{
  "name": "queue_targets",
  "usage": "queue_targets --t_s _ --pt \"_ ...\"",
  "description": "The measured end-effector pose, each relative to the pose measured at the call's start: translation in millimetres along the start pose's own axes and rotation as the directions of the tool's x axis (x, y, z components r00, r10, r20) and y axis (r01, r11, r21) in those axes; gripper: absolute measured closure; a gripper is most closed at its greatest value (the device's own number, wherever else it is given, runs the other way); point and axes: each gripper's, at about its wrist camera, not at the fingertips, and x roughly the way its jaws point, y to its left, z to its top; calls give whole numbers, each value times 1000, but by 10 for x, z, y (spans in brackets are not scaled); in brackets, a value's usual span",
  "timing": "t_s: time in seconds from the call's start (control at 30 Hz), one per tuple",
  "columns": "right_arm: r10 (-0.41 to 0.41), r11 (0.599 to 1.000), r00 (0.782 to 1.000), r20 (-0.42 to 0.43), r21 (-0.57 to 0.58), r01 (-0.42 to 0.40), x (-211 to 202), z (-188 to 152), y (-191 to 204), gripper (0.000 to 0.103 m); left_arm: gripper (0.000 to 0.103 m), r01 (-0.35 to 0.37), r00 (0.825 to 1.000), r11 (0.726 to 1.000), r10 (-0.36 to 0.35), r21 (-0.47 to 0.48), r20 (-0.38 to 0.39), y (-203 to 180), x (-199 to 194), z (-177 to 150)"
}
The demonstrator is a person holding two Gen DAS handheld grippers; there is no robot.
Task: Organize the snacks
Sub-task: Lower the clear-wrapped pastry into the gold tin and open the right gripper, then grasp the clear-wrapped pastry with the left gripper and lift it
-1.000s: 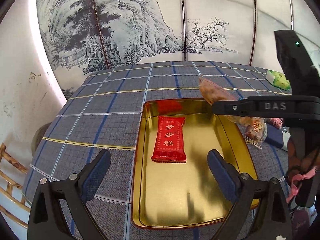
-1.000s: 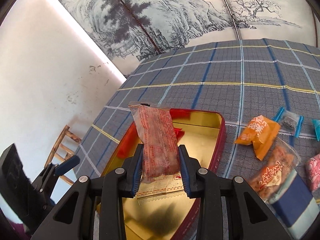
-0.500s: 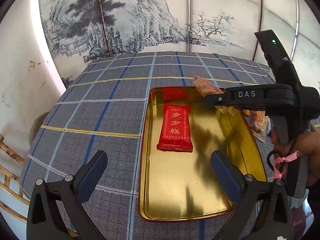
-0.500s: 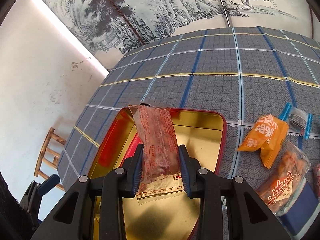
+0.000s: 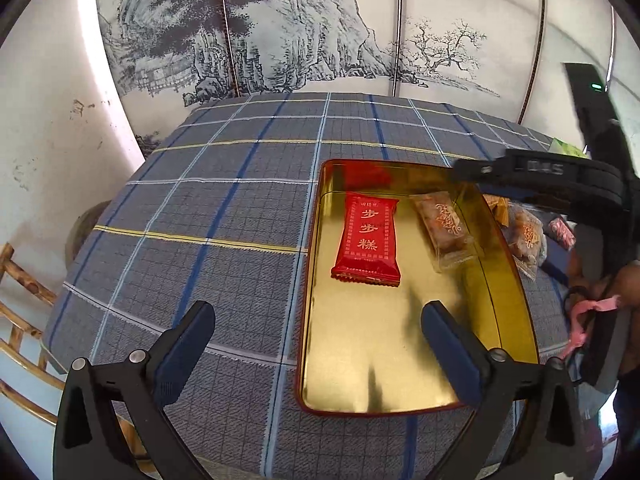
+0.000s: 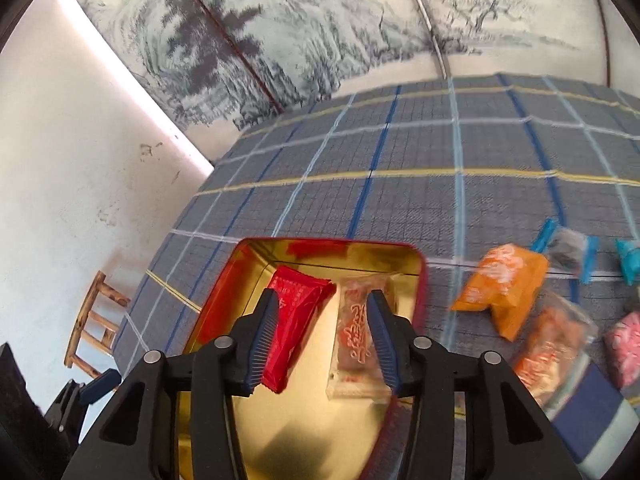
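Observation:
A gold-lined tin tray (image 5: 380,360) with a red outer wall lies on the blue checked tablecloth. In it a red packet (image 5: 368,236) lies flat, and a clear packet of brown snack (image 5: 444,224) rests just to its right. My left gripper (image 5: 316,332) hovers open over the tray's near left rim, holding nothing. In the right wrist view my right gripper (image 6: 322,308) is above the tray (image 6: 320,242) with its jaws opening. The clear packet (image 6: 354,340) lies below them beside the red packet (image 6: 296,320), untouched by the pads. One of the right gripper's fingers (image 5: 480,170) reaches over the tray's far right corner.
Loose snacks lie right of the tray: an orange packet (image 6: 500,284), a blue-ended clear one (image 6: 568,252), an orange-printed clear one (image 6: 552,352), a pink one (image 6: 624,344) and a blue box (image 6: 592,404). A painted screen backs the table. A bamboo stool (image 6: 96,320) stands at left.
My right gripper has let go of the clear packet, which now lies in the tray right of the red one. The gripper has drawn back. My left gripper has barely moved.

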Motion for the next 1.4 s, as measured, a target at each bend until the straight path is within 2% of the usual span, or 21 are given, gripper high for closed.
queue_targets --t_s 0.1,0.2,0.27,0.37,0.47,0.6,0.83,1.0,1.1,1.17,1.23,1.3,1.4 --pt "-62 998 994 93 4 61 -499 -236 -250 22 1 20 999 1000 -19 -5 31 44 -102 -68" --pt "-178 984 977 122 50 173 -977 -534 -638 15 1 70 996 997 -69 -21 48 69 -180 -122" --pt "-246 966 965 86 108 236 -1236 -779 -946 15 1 114 992 993 -113 -12 54 36 -244 -149" --pt "-301 947 948 106 150 284 -1606 -1150 -1233 15 1 143 989 989 -144 48 39 -125 -310 -156" --pt "-328 941 934 145 134 309 -1853 -1460 -1332 18 1 158 985 980 -164 119 45 -349 -427 -200" --pt "-336 940 929 155 117 321 -1977 -1712 -1412 27 1 147 985 968 -161 204 57 -616 -588 -242" --pt "-302 947 936 180 172 273 -2146 -1781 -1642 27 1 137 984 922 -168 362 55 -1123 -742 -125" --pt "-322 942 926 197 161 294 -2235 -1658 -1770 27 1 285 957 863 -283 417 -67 -1588 -494 196" --pt "-353 931 918 182 168 324 -2239 -1553 -1925 26 1 301 953 847 -283 438 -107 -1871 -224 365" --pt "-370 920 914 165 199 337 -2223 -1498 -2103 26 2 342 940 822 -299 455 -166 -2067 12 504" --pt "-368 912 917 154 251 324 -2205 -1453 -2285 26 12 381 924 799 -316 464 -215 -2203 205 590" --pt "-365 907 918 153 281 314 -2184 -1424 -2410 26 22 384 921 782 -290 490 -260 -2351 449 678" --pt "-362 906 921 142 286 312 -2119 -1370 -2533 26 32 379 917 783 -246 494 -313 -2464 774 775"
